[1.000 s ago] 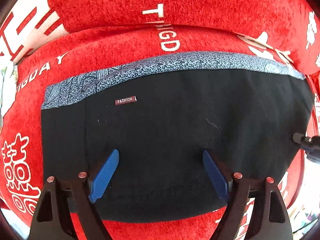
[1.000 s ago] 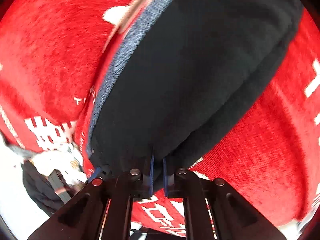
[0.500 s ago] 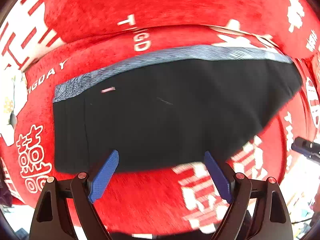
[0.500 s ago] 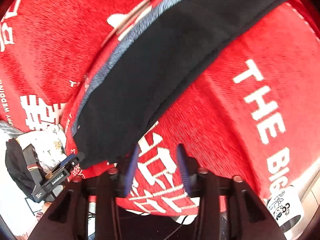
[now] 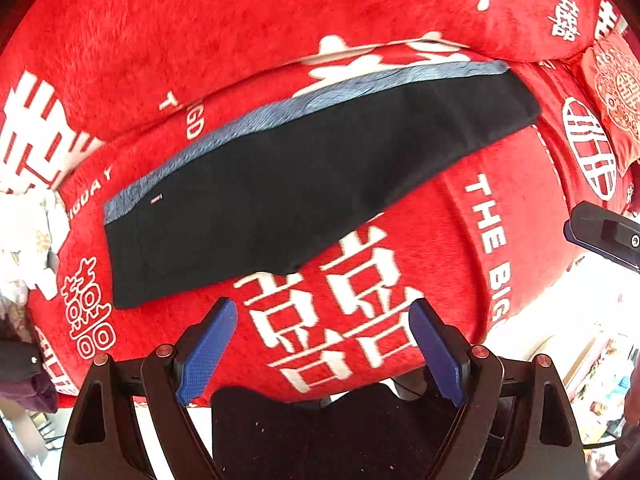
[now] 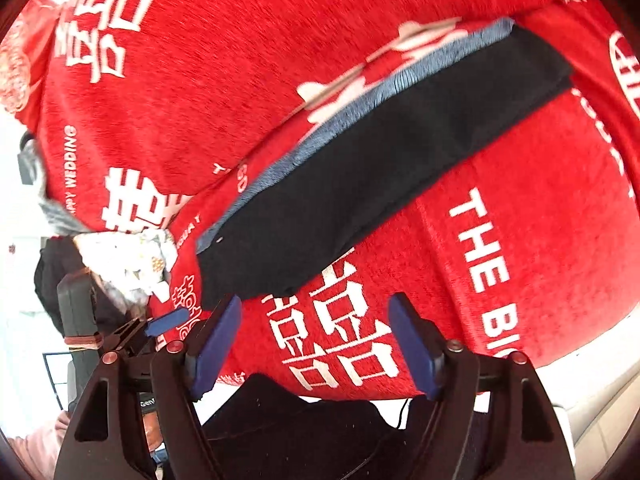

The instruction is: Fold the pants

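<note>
Pants released, both grippers backed off

Right gripper point(image 6: 314, 344) let go a second ago; both it and left gripper point(image 5: 322, 354) now gape wide, pants point(image 5: 304, 188) folded ahead. Fold looks finished.

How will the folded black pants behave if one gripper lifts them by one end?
The pants are probably floppy: soft cloth lying flat in layers on the red blanket. Lifted by one end, the layers would likely sag and unfold. They look light.

black pants point(image 5: 304, 184), folded flat, grey-blue waistband along far edge.
</note>
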Tool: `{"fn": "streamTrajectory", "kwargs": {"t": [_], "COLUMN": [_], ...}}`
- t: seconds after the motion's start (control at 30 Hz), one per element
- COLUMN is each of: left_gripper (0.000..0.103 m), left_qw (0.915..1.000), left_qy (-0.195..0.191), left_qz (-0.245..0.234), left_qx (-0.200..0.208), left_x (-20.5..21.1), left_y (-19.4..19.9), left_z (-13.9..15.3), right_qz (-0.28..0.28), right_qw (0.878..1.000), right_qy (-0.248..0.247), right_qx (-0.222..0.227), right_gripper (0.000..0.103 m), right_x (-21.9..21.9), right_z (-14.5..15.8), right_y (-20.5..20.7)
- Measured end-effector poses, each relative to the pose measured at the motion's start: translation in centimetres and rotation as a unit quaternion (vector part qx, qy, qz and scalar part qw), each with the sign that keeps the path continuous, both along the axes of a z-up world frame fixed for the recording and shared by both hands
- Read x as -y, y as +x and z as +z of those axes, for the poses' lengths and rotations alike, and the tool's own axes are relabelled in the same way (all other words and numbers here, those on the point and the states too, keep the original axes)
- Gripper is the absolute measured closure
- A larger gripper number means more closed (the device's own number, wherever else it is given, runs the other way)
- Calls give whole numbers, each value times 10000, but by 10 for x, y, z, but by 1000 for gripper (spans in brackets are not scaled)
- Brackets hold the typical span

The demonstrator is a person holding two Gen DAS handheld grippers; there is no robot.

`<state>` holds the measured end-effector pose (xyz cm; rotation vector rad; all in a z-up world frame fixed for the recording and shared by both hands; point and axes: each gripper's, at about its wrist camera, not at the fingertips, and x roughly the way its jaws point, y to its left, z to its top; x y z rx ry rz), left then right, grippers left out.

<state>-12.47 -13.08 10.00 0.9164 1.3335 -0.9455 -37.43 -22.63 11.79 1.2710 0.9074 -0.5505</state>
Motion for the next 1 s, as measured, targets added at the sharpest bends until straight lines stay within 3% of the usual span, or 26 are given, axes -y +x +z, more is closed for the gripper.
{"fn": "streamTrajectory", "kwargs": {"t": [0.23, 0.47, 0.67, 0.87, 1.0], "left_gripper": [14, 14, 14, 14, 14], "left_qw": [9996, 9987, 9992, 9986, 9962], "left_qy": [-150, -378, -298, -282, -394], "left_qz": [-100, 41, -54, -438, -771], "left_qx": [195, 329, 277, 70, 19], "left_x": [12, 6, -13, -28, -24], "left_y": [-32, -27, -18, -28, -36], "left_z": [36, 56, 39, 21, 23], "right_qz": [-85, -547, -824, -1271, -1569], "right_qw": [9998, 9983, 9963, 9918, 9873], "right_qy": [-162, -220, -225, -34, -73], "right_qx": [-83, 45, 67, -150, -238], "right_gripper": [24, 24, 24, 24, 24], "right_x": [12, 13, -14, -57, -71], "right_z": [23, 30, 28, 11, 16], "right_y": [-39, -48, -44, -62, -74]}}
